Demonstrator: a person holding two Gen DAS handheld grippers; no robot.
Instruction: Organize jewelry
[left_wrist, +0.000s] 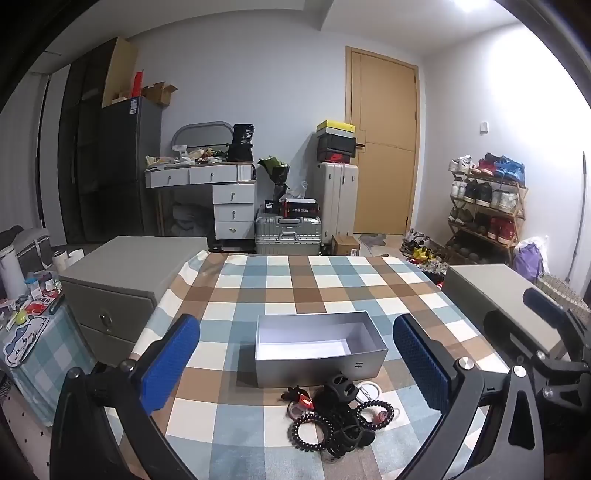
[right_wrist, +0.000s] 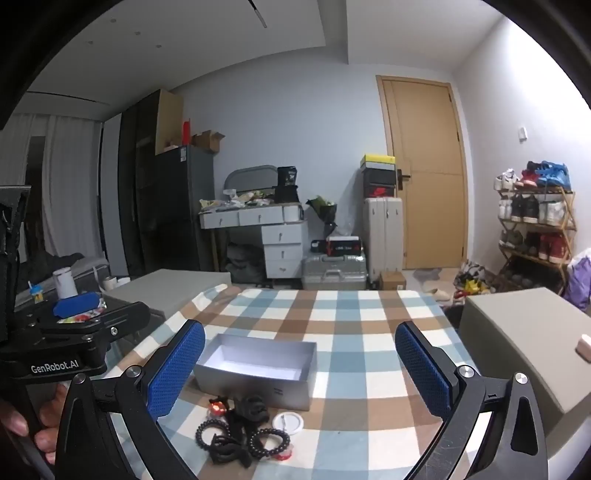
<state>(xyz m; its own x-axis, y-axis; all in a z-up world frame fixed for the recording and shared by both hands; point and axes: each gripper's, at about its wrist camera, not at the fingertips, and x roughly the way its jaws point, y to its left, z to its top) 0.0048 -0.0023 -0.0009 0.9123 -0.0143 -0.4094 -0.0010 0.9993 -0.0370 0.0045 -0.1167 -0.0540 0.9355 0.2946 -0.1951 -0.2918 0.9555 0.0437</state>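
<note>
1. Both the left tongs (left_wrist: 295, 369) and the right tongs (right_wrist: 300, 373) hang wide and empty; no piece is lifted yet.
2. The jewelry pile (left_wrist: 338, 415) of beaded bracelets and clips lies tangled on the checked bench (left_wrist: 332, 284); the next move needs one piece singled out.
3. Just beyond, the open silver box (left_wrist: 314, 347) waits empty, nothing blocking it.
4. Grey cabinets (left_wrist: 122, 291) flank the bench.

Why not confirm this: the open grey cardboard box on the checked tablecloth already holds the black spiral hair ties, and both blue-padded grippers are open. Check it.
Not quite. The open grey cardboard box is empty; the left wrist view shows its bare white floor. The black spiral hair ties lie in a heap on the checked tablecloth in front of it. The left gripper and the right gripper are open.
</note>
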